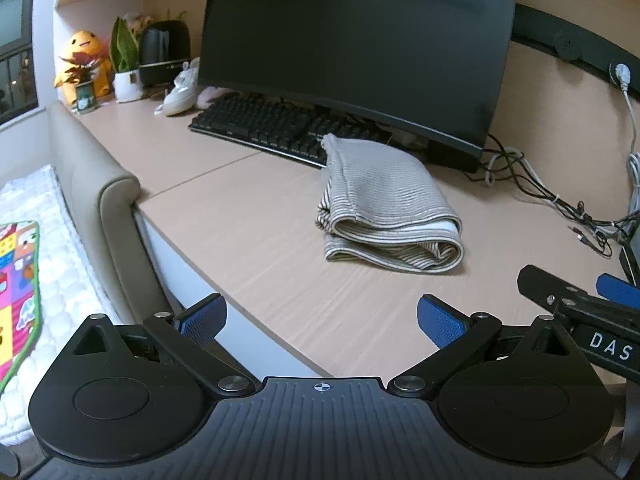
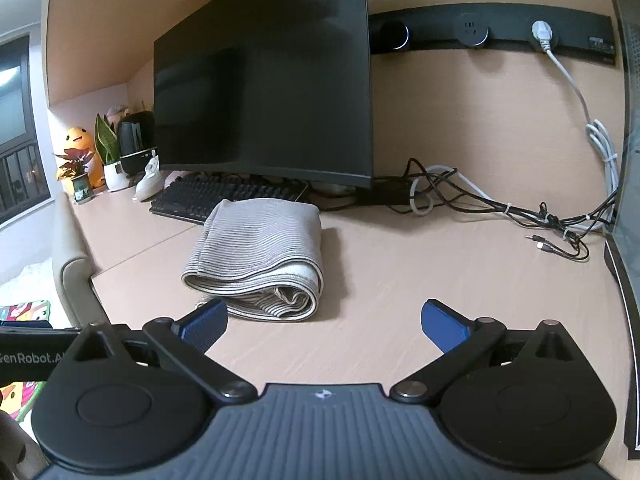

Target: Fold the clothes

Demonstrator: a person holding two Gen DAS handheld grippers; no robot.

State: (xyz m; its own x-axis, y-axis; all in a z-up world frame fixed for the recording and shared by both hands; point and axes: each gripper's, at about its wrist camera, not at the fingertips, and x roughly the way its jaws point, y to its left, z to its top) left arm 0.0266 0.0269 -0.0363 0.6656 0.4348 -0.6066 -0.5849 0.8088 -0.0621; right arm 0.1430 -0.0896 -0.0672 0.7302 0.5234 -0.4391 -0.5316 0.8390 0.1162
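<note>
A grey striped garment [image 1: 384,208] lies folded in a compact bundle on the light wooden desk [image 1: 248,216], just in front of the keyboard. It also shows in the right wrist view [image 2: 260,252]. My left gripper [image 1: 322,320] is open and empty, hovering over the desk's front edge, short of the garment. My right gripper [image 2: 324,324] is open and empty, with its left fingertip [image 2: 206,322] close to the bundle's near edge. The right gripper's fingers [image 1: 568,292] show at the right of the left wrist view.
A black monitor [image 2: 272,100] and keyboard [image 1: 272,126] stand behind the garment. Tangled cables [image 2: 500,208] lie at the back right. Potted plants [image 1: 126,64], a yellow plush toy [image 1: 82,66] and a shoe [image 1: 182,94] sit at the back left. A padded bed frame [image 1: 104,200] adjoins the desk's left edge.
</note>
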